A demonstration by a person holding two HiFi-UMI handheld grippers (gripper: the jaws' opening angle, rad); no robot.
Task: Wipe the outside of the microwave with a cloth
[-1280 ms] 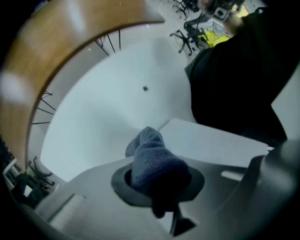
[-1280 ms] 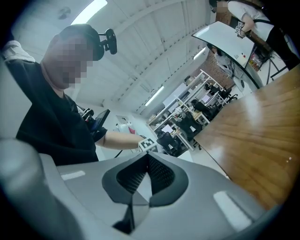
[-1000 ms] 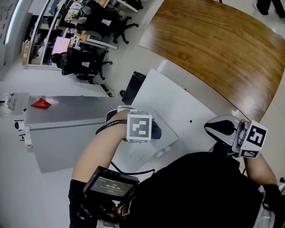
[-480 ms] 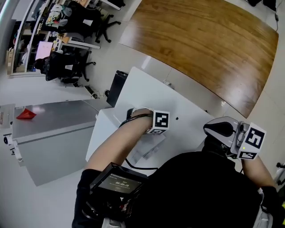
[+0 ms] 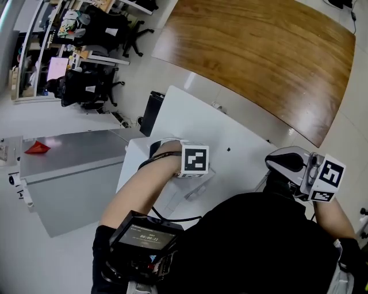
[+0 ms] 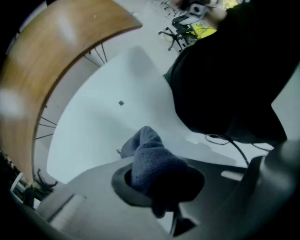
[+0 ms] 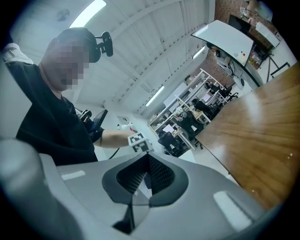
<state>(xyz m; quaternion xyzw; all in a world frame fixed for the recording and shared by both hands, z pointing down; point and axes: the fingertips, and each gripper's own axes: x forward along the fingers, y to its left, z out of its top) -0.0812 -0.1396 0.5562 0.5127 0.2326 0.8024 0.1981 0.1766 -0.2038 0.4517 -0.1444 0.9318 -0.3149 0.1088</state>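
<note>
A curved wooden table [image 5: 264, 63] and a row of office chairs [image 5: 86, 86] lie beyond the white surface [image 5: 190, 118] in front of you, with a grey cabinet [image 5: 63, 178] off to the side. Your left gripper [image 6: 154, 183] is clamped on the blue-grey cloth [image 6: 150, 159], which bulges out past its fingertips and touches the white surface just ahead of them. Your right gripper [image 7: 146, 176] is held off to the side, its ribbed pads [image 7: 161, 176] closed together on nothing.

I'm in an open-plan office: black swivel chairs [image 5: 92, 86] at cluttered desks [image 5: 109, 58], a long curved wooden table [image 5: 259, 57], shelving racks [image 7: 199, 82], and strip lights [image 7: 89, 12] overhead.
</note>
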